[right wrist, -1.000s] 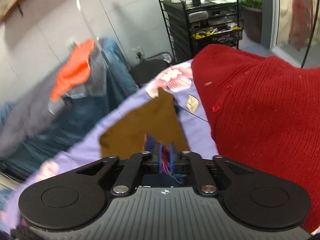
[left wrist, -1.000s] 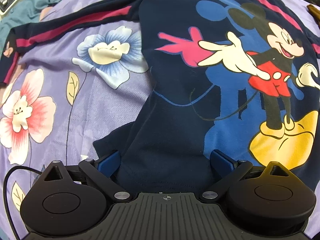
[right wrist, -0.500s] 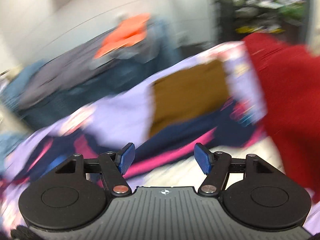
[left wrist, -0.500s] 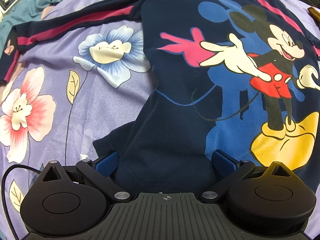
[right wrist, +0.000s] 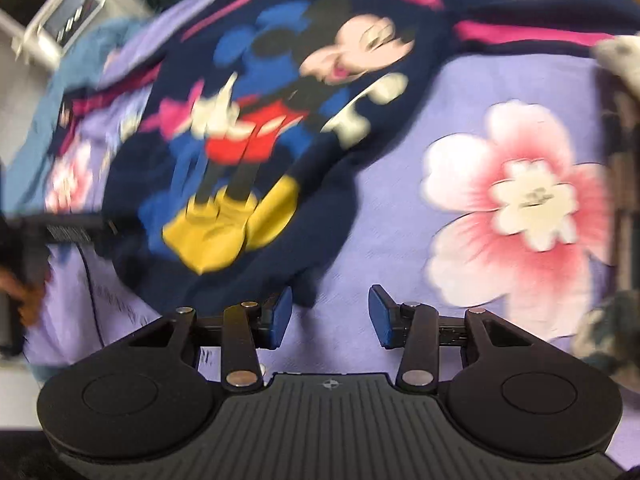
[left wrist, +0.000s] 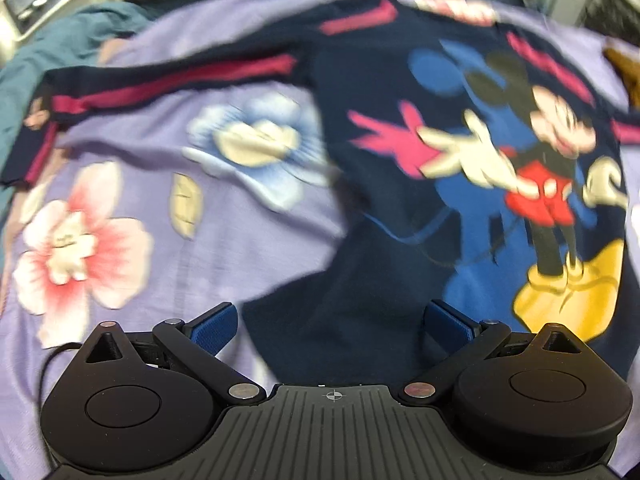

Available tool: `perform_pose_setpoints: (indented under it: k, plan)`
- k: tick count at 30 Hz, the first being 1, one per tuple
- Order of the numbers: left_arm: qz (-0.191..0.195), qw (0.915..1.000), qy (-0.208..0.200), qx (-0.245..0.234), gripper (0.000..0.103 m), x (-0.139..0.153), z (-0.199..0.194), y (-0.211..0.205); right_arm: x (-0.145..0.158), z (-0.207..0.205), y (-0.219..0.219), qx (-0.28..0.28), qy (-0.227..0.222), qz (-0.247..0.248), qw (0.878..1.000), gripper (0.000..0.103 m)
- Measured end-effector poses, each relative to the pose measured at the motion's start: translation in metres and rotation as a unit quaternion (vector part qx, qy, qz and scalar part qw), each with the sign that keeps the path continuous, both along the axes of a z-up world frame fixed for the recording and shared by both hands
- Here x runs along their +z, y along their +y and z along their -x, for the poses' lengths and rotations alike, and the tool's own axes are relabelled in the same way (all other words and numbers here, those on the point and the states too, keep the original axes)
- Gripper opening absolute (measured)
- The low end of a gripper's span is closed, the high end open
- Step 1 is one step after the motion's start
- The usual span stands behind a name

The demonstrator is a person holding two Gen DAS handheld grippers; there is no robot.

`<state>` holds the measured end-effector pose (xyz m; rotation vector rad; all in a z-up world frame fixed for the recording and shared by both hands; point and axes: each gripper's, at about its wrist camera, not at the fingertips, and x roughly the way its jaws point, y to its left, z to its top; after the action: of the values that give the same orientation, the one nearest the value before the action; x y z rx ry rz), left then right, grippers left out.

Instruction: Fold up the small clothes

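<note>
A navy long-sleeved shirt with a cartoon mouse print and pink sleeve stripes lies spread on a purple floral sheet. My left gripper is open, its blue pads on either side of the shirt's bottom hem, slightly above it. The shirt also shows in the right wrist view. My right gripper is open and empty over the sheet, just right of the shirt's lower corner. Both views are blurred by motion.
A brown cloth lies at the far right edge of the sheet. Teal fabric bunches at the far left. The other hand-held gripper shows at the left in the right wrist view. A patterned item lies at the right.
My right gripper opened, letting go of the fabric it held, and swung down to the shirt's lower right corner. My left gripper stayed open and pulled back a little from the hem.
</note>
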<state>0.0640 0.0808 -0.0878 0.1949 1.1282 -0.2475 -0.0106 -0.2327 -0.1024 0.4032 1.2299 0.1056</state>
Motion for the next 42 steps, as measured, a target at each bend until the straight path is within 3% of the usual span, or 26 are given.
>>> perform_pose_setpoints:
  k: [4,9,12,14,18,19,21,22,26,29,31,33,35,38,42]
  plan:
    - [0.021,0.999,-0.025,0.032,0.103,0.011,0.002,0.04,-0.003,-0.005,0.028,0.024,-0.016,0.01,1.0,0.048]
    - [0.043,0.9988,-0.013,0.016,0.103,0.001,0.0,0.06,-0.006,-0.015,0.036,0.012,-0.015,0.024,1.0,0.043]
    - [0.01,0.9991,-0.04,-0.011,0.103,-0.007,0.0,0.051,-0.005,-0.015,0.036,0.02,-0.015,0.024,0.999,0.028]
    - [0.009,0.9986,-0.047,-0.023,0.103,-0.011,-0.003,0.045,-0.004,-0.014,0.031,0.01,-0.007,0.007,1.0,0.008]
    - [0.025,0.9979,-0.031,-0.052,0.103,-0.024,-0.006,0.031,-0.002,-0.007,0.018,-0.027,0.003,-0.034,0.999,0.008]
    - [0.028,0.9971,-0.038,-0.059,0.095,-0.021,-0.004,0.027,0.0,-0.005,0.014,-0.038,0.005,-0.042,0.998,0.007]
    - [0.04,0.9962,-0.031,-0.071,0.049,-0.014,-0.004,0.024,0.008,0.0,0.005,-0.062,0.004,-0.059,0.996,0.007]
    - [0.044,0.9958,-0.036,-0.072,0.031,-0.007,-0.002,0.024,0.015,0.004,0.0,-0.072,-0.002,-0.069,0.995,0.007]
    - [0.107,0.9896,-0.092,-0.027,0.032,0.057,0.015,0.05,0.056,0.022,-0.027,-0.102,-0.028,-0.097,0.99,0.005]
    - [0.122,0.986,-0.114,-0.004,0.031,0.103,0.034,0.07,0.099,0.042,-0.046,-0.112,-0.052,-0.111,0.986,0.005]
    - [0.12,0.9868,-0.108,0.01,0.031,0.115,0.047,0.079,0.125,0.057,-0.054,-0.107,-0.065,-0.118,0.985,0.004]
    - [0.11,0.9896,-0.091,0.015,0.03,0.106,0.061,0.081,0.137,0.068,-0.056,-0.094,-0.062,-0.106,0.988,0.004]
    - [0.093,0.9939,-0.055,0.022,0.031,0.078,0.067,0.079,0.13,0.074,-0.054,-0.088,-0.028,-0.089,0.992,0.004]
    - [0.073,0.9951,0.007,0.066,0.031,0.029,0.072,0.081,0.092,0.078,-0.045,-0.077,0.028,-0.076,0.994,0.004]
    - [0.026,0.9986,0.017,0.043,0.03,0.001,0.076,0.069,0.041,0.076,-0.033,-0.061,0.087,-0.067,0.992,0.004]
